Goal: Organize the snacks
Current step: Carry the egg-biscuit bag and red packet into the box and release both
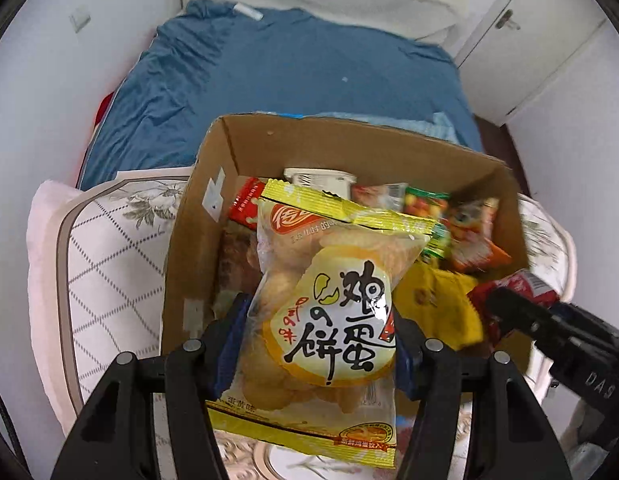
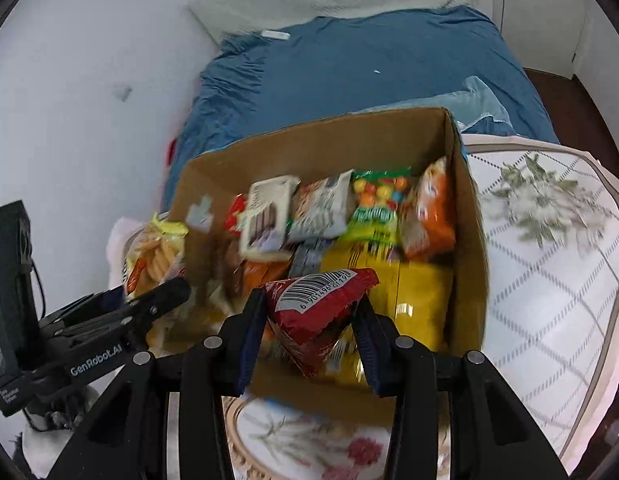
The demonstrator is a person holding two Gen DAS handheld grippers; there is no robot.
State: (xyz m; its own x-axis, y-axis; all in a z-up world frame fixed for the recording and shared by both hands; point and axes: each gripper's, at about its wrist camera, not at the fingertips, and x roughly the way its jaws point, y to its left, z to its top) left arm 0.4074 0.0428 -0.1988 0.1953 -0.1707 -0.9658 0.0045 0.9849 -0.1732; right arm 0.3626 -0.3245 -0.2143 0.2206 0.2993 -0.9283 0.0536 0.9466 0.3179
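Two snack packets are being held over the cardboard box (image 1: 213,216) at once — one in each tool. The left gripper (image 1: 321,336) is clamping a clear-and-yellow bag of egg biscuits (image 1: 329,288) by its lower half, the bag standing upright above the box's near left corner. The right gripper (image 2: 309,336) is pinching a red packet (image 2: 317,312), barcode facing up, just above the box's near edge. Judging from this, the step in hand is dropping the last loose snacks into the box; the next move is probably lowering each packet into a gap and letting go, and the big biscuit bag is going to need room (it looks bulky and crushable).

The box itself is sitting on a quilted white cushion (image 2: 549,280) with a flower print, and it is already crowded: a yellow bag (image 2: 421,296) near the front, an orange packet (image 2: 433,216) at the right wall, a green candy bag (image 2: 379,204), a white carton (image 2: 265,216) and more — stacked loosely, partly blurred. Beyond it a blue bedsheet (image 1: 309,72) is spreading toward the wall.
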